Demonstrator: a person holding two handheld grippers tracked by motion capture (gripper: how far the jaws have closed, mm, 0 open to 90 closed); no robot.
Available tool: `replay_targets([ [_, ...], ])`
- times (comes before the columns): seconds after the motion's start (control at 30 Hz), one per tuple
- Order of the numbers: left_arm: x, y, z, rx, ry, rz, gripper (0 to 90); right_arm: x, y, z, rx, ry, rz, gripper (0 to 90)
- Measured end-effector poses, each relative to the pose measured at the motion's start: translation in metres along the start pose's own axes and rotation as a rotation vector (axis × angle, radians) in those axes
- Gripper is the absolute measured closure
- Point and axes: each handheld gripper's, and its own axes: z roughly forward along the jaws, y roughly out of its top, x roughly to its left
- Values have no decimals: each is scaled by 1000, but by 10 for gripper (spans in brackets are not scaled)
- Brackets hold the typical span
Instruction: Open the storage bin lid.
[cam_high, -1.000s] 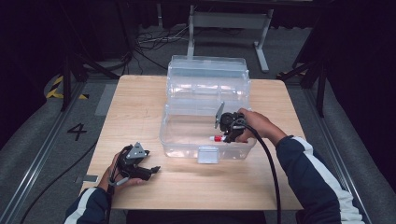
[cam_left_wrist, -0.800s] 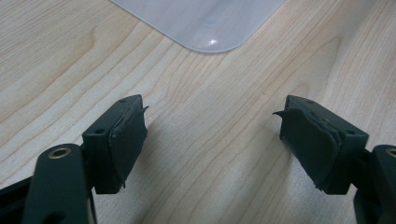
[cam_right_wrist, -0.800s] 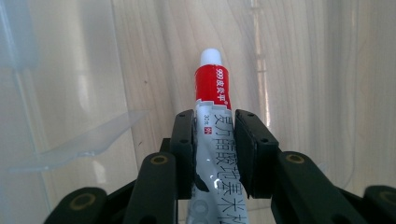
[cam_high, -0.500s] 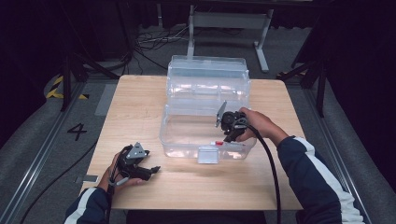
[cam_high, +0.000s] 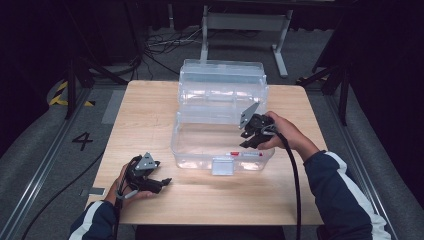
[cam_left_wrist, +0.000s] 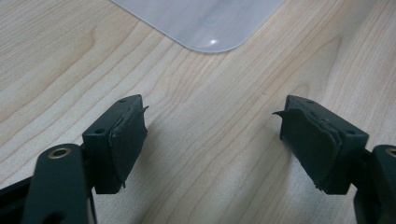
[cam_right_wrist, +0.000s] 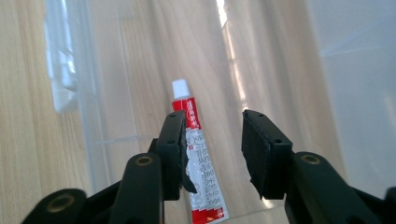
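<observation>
A clear plastic box (cam_high: 186, 146) stands mid-table with its lid (cam_high: 222, 82) raised behind it. A red-and-white tube (cam_high: 246, 154) lies flat on the box floor along the front wall. My right gripper (cam_high: 251, 135) hangs open over the box's right part, just above and behind the tube. In the right gripper view the tube (cam_right_wrist: 201, 161) lies below the jaws, partly hidden by the left fingertip (cam_right_wrist: 173, 154), and nothing is held between them. My left gripper (cam_high: 159, 181) rests open on the table at the front left, with bare wood between its jaws (cam_left_wrist: 212, 140).
The wooden table (cam_high: 145, 115) has free room left of the box and along its front edge. A white latch (cam_high: 223, 166) juts from the box's front wall. A rounded corner of the clear box (cam_left_wrist: 201, 23) lies ahead of the left gripper.
The tube was up at the right gripper's jaws; it now lies flat on the box floor and the gripper has drawn up and back a little. The left gripper has not moved.
</observation>
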Motion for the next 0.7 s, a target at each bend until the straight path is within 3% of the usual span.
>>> replay_targets([
  [0.1, 0, 1, 0, 5, 5, -9, 223, 2, -3, -7, -52, -9, -2, 590],
  [0.13, -1, 1, 0, 10, 8, -10, 217, 5, -6, -14, -107, -32, 2, 565],
  [0.17, -1, 2, 0, 20, 10, -12, 217, 5, -6, -14, -107, -32, 2, 565],
  [0.2, -2, 5, -1, 37, 6, -11, 219, 7, -10, -21, -151, -44, 3, 560],
  [0.27, -3, 5, -1, 33, 0, -22, 226, 9, -12, -24, -178, -56, 3, 553],
  [0.33, -5, 9, -4, 16, -5, -14, 225, 10, -16, -33, -239, -71, 14, 549],
  [0.5, -12, 28, -21, -50, 11, 17, 225, 7, -21, -58, -369, -164, 30, 525],
  [0.7, -17, 51, -41, -128, 33, 47, 225, -7, -17, -75, -427, -240, 50, 485],
])
